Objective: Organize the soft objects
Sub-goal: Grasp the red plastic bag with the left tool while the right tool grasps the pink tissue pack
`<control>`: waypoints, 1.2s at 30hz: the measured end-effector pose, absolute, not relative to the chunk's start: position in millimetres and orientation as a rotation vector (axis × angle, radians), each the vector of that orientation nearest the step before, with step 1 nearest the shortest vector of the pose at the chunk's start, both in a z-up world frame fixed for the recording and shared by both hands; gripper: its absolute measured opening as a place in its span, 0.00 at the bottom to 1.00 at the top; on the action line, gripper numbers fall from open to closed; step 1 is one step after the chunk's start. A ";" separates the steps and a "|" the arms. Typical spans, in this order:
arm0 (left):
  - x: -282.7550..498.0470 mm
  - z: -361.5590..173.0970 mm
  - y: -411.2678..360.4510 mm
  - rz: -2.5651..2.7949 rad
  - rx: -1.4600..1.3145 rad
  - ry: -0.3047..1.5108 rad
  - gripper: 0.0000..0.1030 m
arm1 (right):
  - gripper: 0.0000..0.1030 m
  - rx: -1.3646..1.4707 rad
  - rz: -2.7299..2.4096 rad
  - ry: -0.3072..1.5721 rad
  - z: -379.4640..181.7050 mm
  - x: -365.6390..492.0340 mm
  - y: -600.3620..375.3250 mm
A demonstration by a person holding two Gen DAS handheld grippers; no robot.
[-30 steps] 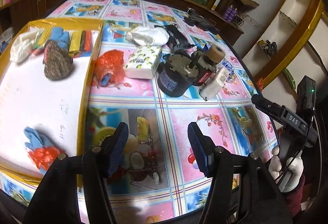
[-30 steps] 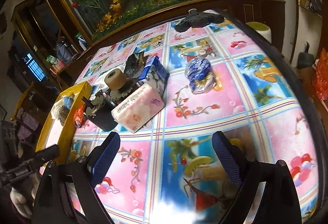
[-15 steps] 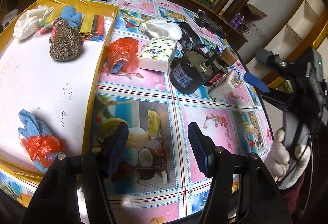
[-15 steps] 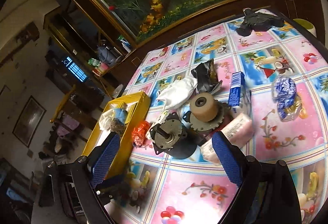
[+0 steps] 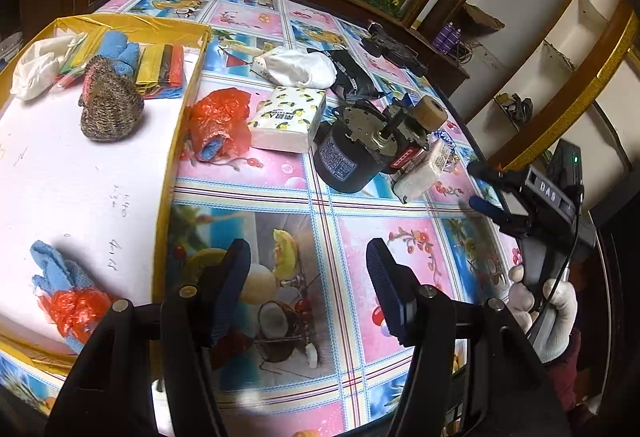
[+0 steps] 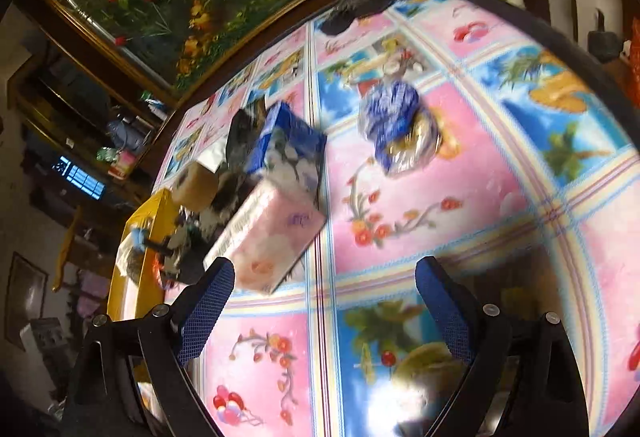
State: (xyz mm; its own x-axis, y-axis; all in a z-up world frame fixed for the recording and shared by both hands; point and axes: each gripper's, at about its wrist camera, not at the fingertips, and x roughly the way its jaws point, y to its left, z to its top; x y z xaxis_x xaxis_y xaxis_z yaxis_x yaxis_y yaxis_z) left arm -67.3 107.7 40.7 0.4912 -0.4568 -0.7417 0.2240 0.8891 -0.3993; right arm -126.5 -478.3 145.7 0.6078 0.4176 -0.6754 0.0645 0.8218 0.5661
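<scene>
Pink tissue pack [image 6: 272,237], blurred, leans against clutter on the floral tablecloth [image 6: 460,197].

Pink tissue pack [image 6: 268,237]: lying flat, mid-table, touching motor.
Lemon-print tissue pack [image 5: 288,117]: flat, just beside tray's right wall.
Red bag [image 5: 218,123]: crumpled, against tray's right wall.

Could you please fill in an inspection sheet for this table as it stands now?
Surface: patterned tablecloth, yellow-rimmed tray at its left.
Job's things: scouring pad and cloths in tray; lemon-print tissue pack, pink tissue pack, red bag outside it.
Clutter: black motor, tape roll.
Grippers: left gripper and right gripper, jaws apart, nothing between.
Cables: black lead by gloved hand.
Surroundings: wooden shelves.
</scene>
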 end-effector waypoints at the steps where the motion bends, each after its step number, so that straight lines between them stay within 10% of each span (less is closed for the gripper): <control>1: -67.5 40.6 104.8 -0.421 -0.265 0.977 0.57 | 0.91 0.597 0.222 0.898 149.9 -120.7 -473.6; 36: 42.8 35.5 66.7 -0.546 0.252 1.040 0.62 | 0.96 0.496 0.094 0.842 122.8 -137.5 -479.1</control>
